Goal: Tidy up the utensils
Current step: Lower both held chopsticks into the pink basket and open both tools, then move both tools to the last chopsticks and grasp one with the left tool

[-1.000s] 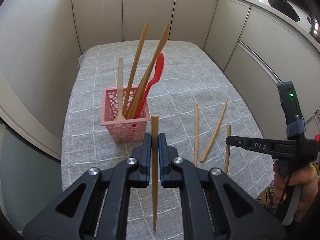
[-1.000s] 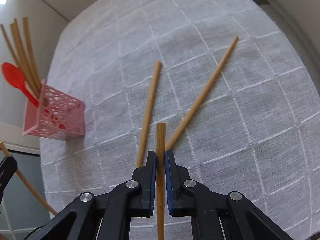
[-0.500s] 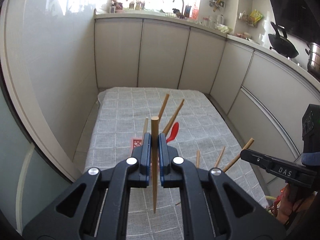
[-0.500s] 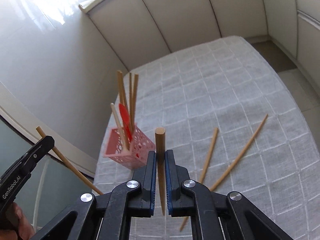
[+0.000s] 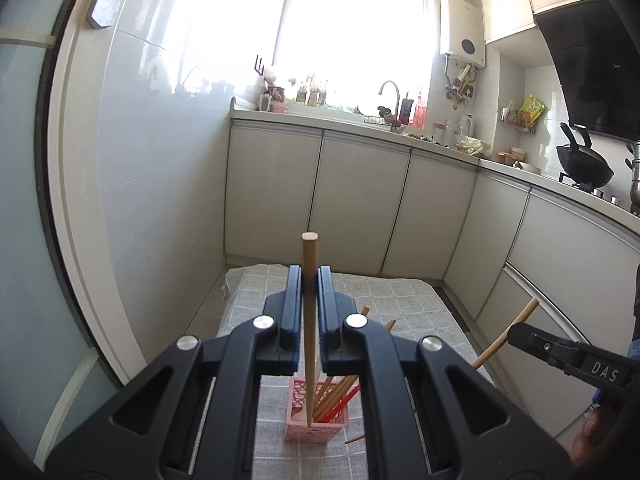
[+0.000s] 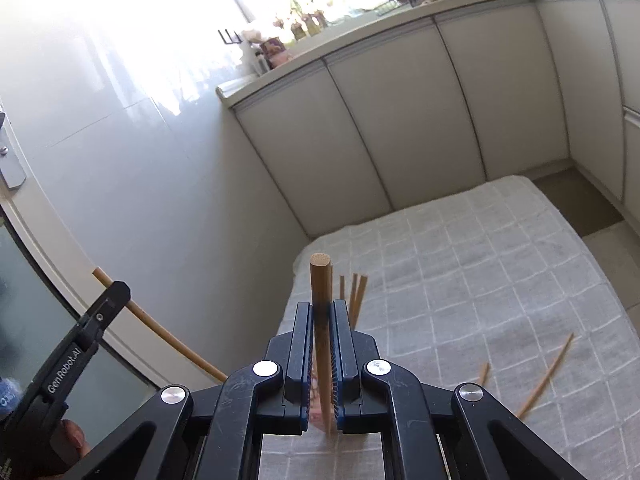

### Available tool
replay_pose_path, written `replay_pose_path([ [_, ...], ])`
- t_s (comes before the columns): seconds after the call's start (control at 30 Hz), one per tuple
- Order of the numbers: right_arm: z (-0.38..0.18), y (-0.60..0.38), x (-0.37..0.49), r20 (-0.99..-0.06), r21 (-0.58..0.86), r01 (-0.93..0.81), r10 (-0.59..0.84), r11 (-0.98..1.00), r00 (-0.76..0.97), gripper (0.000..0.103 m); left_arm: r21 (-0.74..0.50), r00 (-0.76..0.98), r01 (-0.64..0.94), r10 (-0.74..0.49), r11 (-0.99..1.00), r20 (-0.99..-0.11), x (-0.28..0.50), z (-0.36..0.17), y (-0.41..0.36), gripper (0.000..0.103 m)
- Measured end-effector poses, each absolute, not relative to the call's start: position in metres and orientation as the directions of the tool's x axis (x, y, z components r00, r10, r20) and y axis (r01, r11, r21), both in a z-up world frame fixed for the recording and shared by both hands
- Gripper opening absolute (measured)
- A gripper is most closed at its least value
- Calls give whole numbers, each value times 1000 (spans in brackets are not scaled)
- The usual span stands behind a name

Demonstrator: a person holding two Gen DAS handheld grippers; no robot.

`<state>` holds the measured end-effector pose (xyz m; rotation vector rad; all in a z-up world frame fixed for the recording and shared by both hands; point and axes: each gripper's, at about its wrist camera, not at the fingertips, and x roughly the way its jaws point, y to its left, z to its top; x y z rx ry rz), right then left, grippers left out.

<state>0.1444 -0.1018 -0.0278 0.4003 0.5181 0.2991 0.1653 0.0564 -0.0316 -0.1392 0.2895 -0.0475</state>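
While both clamp chopsticks, left hand-held gripper (image 5: 308,288) above pink basket (image 5: 316,430).

Home kitchen: sink faucet (image 5: 389,94), wok (image 5: 584,160), cabinets (image 5: 360,204).

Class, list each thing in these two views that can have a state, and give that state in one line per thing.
Left gripper: shut on a chopstick.
Left chopstick: held upright, tip over the basket.
Right gripper: shut on a chopstick.
Right chopstick: held upright.
Pink basket: upright, holding utensils.
Loose chopsticks: lying on the cloth.
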Motion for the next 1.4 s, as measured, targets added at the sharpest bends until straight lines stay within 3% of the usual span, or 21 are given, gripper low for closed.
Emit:
replay_pose_path([
  [0.23, -25, -88, 166, -355, 439, -202, 376, 875, 856, 7, -5, 966, 58, -58, 998, -253, 192, -42, 25, 8],
  [0.43, -45, -75, 191, -391, 407, -194, 362, 893, 846, 7, 106, 951, 109, -73, 988, -301, 219, -65, 3, 8],
  [0.63, -67, -66, 208, -443, 394, -192, 368, 899, 818, 7, 128, 919, 142, -83, 982, -385, 234, -80, 1, 8],
  [0.77, -81, -70, 215, -468, 428, -196, 402, 882, 787, 11, 75, 904, 145, -101, 987, -415, 235, -84, 9, 9],
  [0.9, -84, -84, 215, -467, 485, -173, 421, 857, 777, 19, 0, 890, 138, -124, 990, -438, 234, -81, 20, 23],
  [1.07, -74, -98, 205, -442, 498, -176, 423, 849, 791, 24, -27, 868, 123, -121, 992, -481, 227, -82, 24, 30],
  [1.4, -71, -132, 177, -460, 470, -149, 385, 870, 800, 42, -10, 848, 108, -97, 994, -522, 190, -76, 15, 56],
])
